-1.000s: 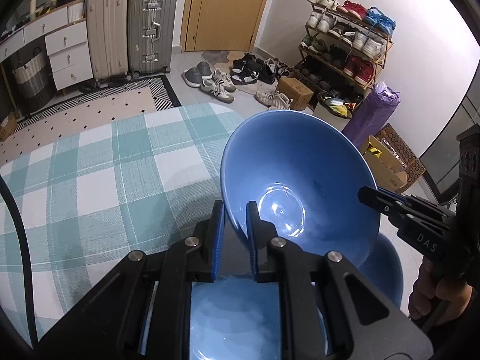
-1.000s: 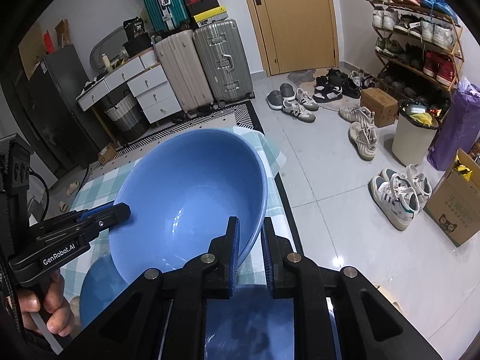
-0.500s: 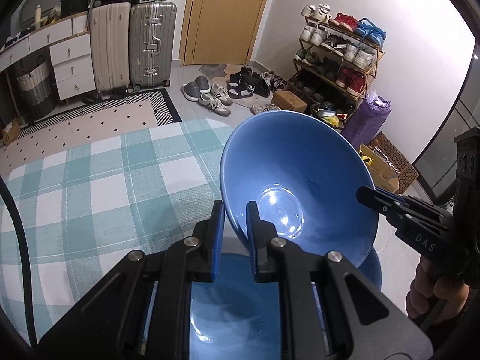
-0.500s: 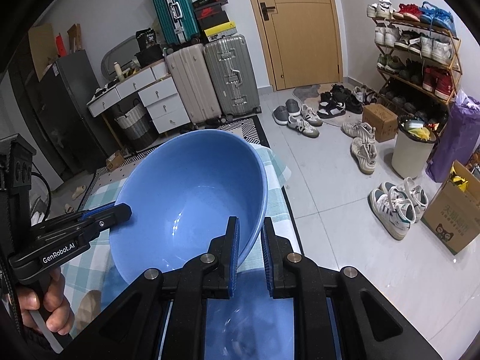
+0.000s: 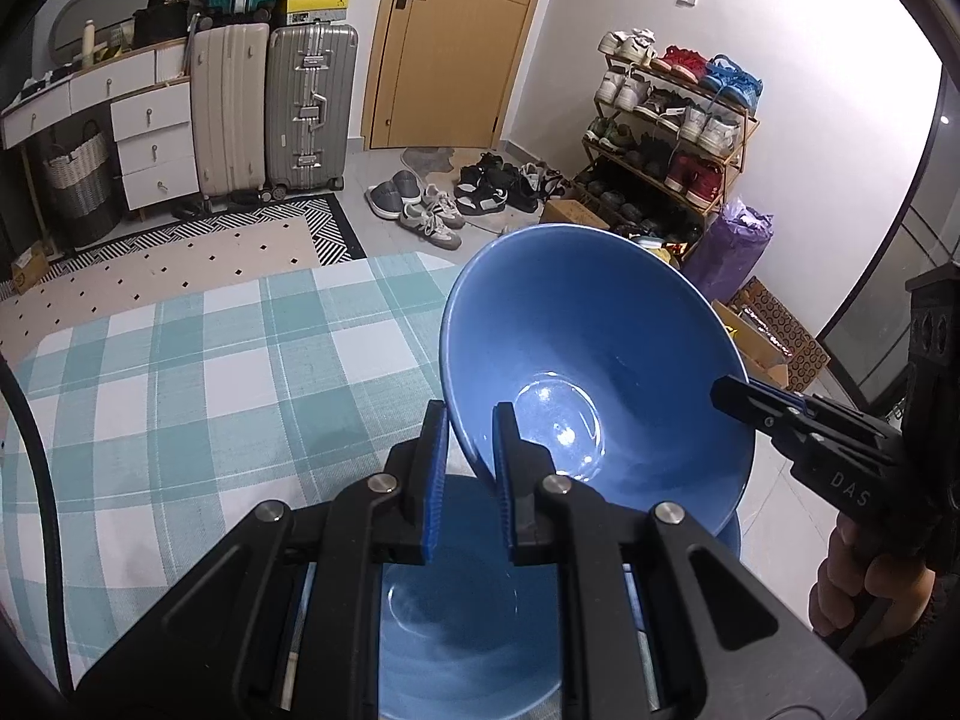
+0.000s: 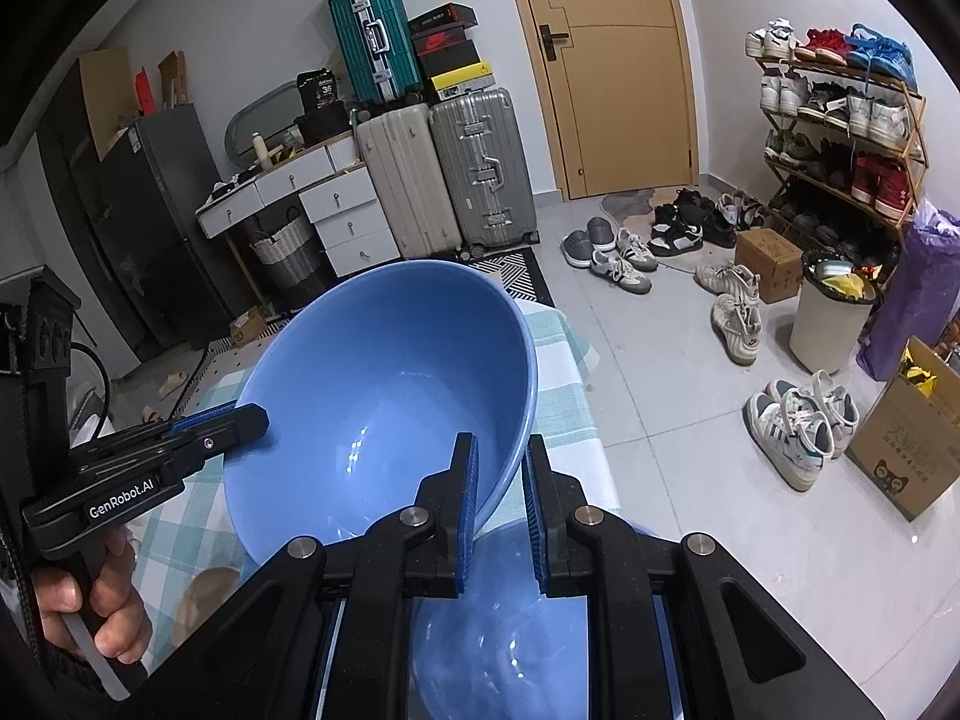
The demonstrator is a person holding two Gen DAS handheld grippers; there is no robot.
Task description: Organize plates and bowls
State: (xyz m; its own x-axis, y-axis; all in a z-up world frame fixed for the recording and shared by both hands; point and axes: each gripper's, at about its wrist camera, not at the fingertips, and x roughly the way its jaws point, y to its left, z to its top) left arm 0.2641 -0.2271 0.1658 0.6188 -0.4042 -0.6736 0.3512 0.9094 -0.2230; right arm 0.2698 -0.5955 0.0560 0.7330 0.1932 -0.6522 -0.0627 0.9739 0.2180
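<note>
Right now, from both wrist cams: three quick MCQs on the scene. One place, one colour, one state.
1. Where is the second bowl?
A. below the held bowl
B. on the shoe rack
C. by the door

2. Colour of the held bowl?
A. white
B. blue
C. green

3. How is the held bowl gripped?
A. left gripper only
B. right gripper only
C. both grippers on opposite rims

A: it shows under the lifted one. B: blue inside and out. C: left gripper and right gripper each pinch a rim.
</note>
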